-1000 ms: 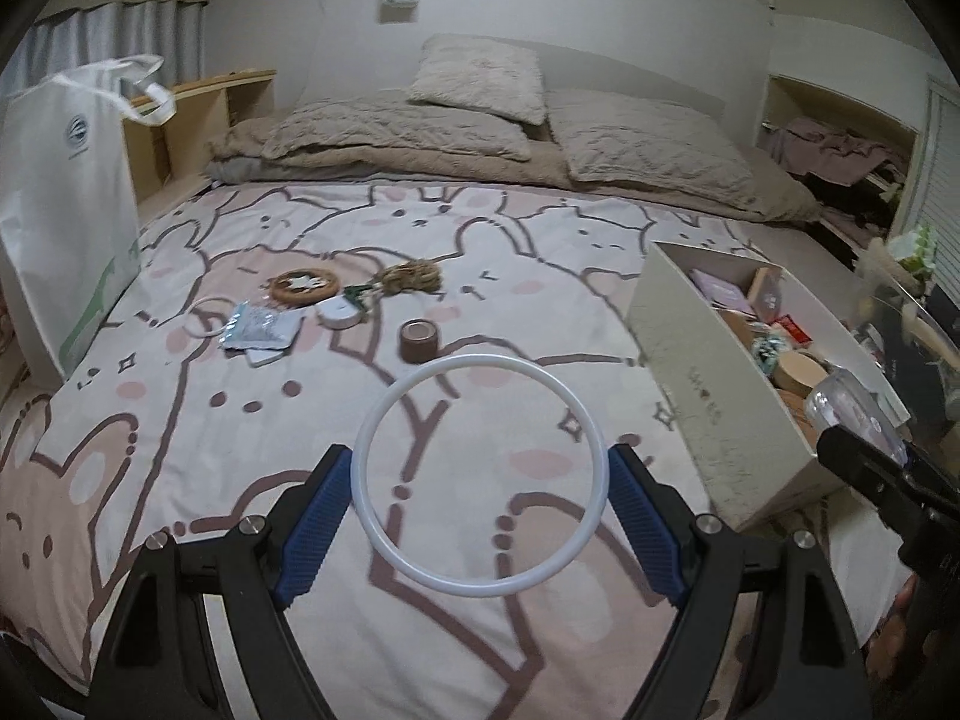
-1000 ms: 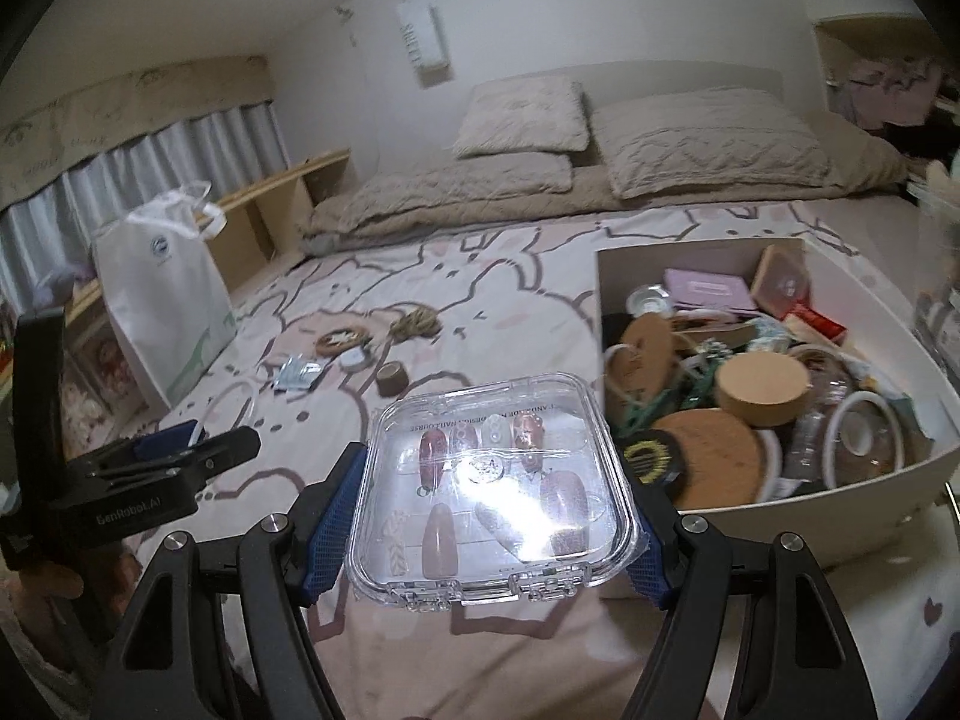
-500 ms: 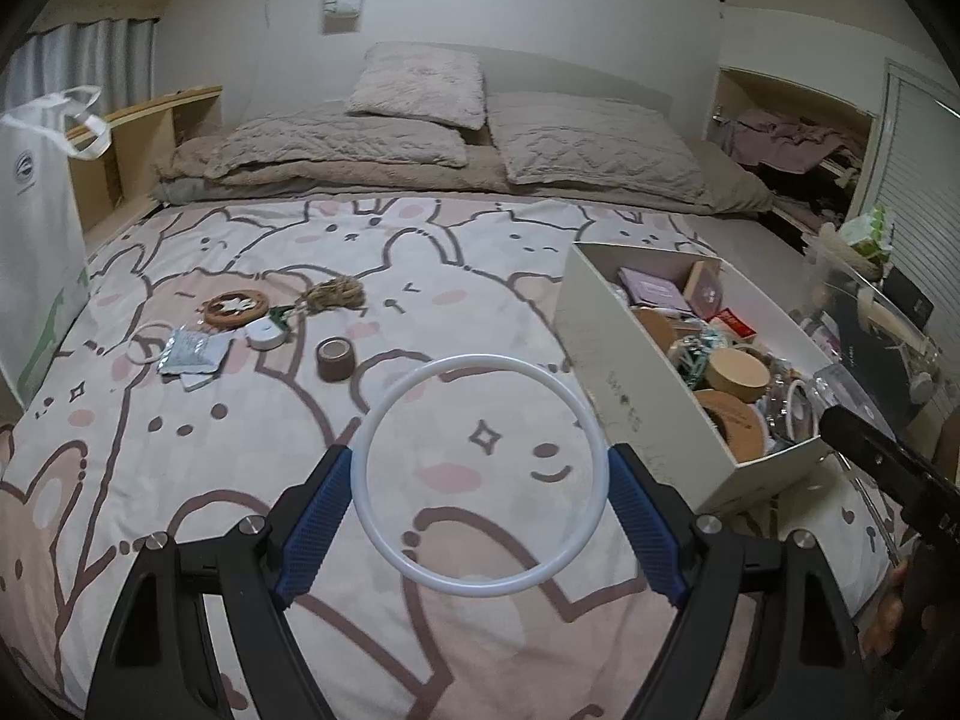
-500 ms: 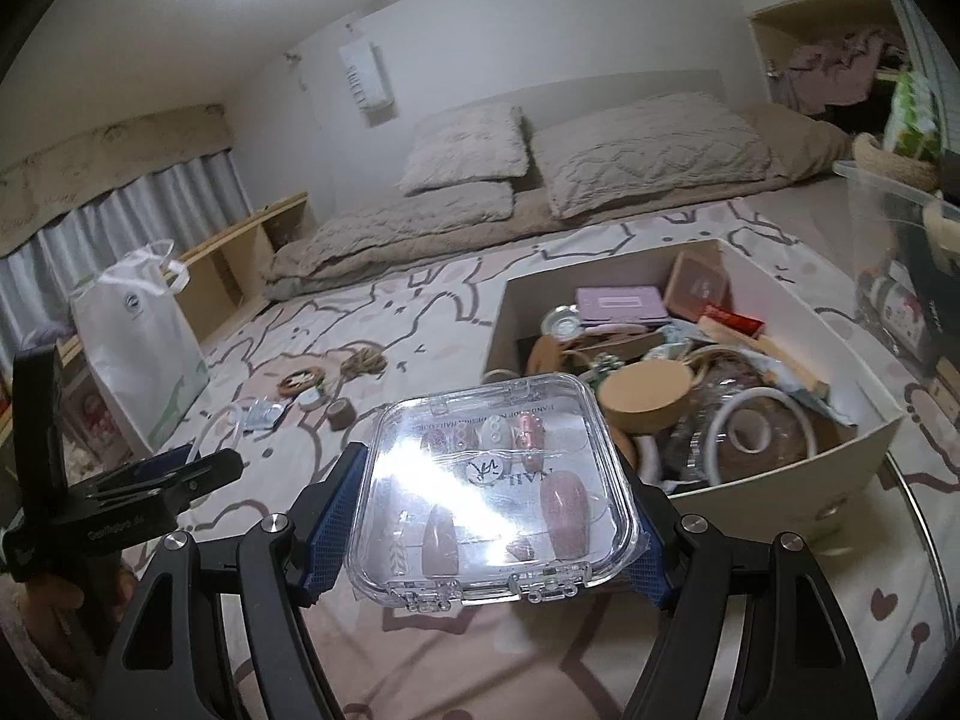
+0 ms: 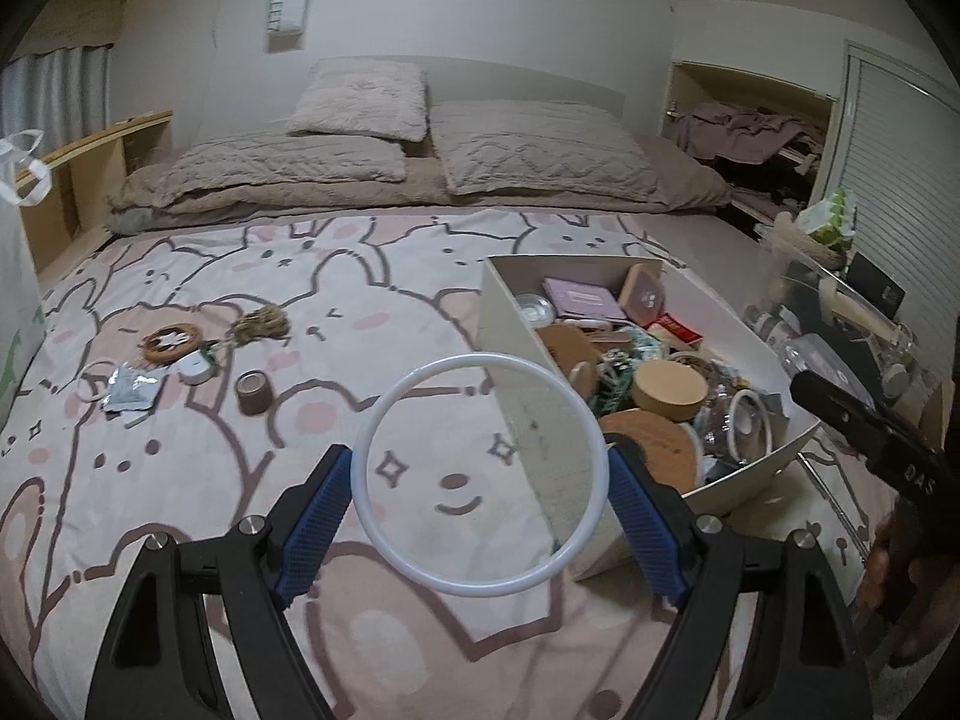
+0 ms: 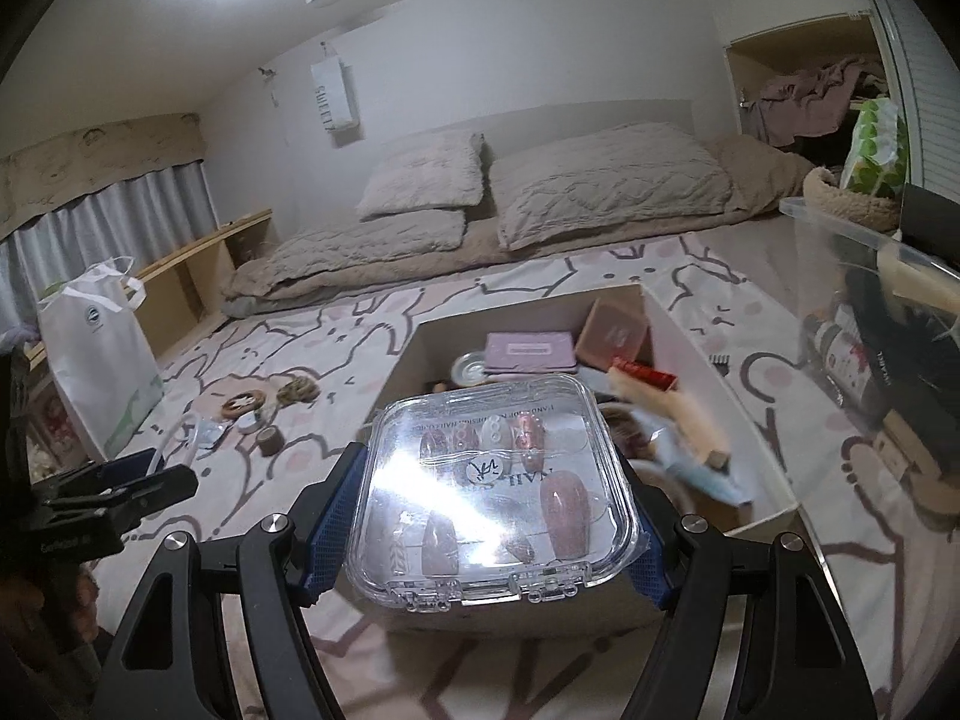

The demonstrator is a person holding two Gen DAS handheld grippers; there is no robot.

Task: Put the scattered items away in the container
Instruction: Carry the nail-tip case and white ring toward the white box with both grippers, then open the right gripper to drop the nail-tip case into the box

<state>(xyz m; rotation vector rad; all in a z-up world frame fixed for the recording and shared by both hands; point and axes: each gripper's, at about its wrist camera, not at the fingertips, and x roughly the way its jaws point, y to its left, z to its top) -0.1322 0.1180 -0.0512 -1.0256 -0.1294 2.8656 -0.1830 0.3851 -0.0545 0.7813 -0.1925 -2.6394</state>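
Observation:
My left gripper [image 5: 480,483] is shut on a white plastic ring [image 5: 591,450], held above the bunny-print bedspread just left of the white cardboard box [image 5: 516,354]. My right gripper [image 6: 489,504] is shut on a clear plastic case of press-on nails [image 6: 492,486], which hangs over the near edge of the same box [image 6: 399,378]. The box is full of items: cork coasters, a purple booklet, a pink square, a red packet. Scattered on the bed to the left lie a brown tape roll [image 5: 253,391], a wooden ring [image 5: 170,341], a twine bundle [image 5: 260,324], a foil packet [image 5: 131,391] and a small white disc [image 5: 195,367].
A white paper bag [image 6: 99,354] stands at the bed's left edge by a wooden shelf. Pillows and a beige quilt [image 5: 420,162] lie at the far end. A clear storage bin [image 6: 870,312] with clutter sits right of the box.
Both grippers have swung to the right toward the box, each keeping its item. The box now sits under the nail case and close beside the ring.

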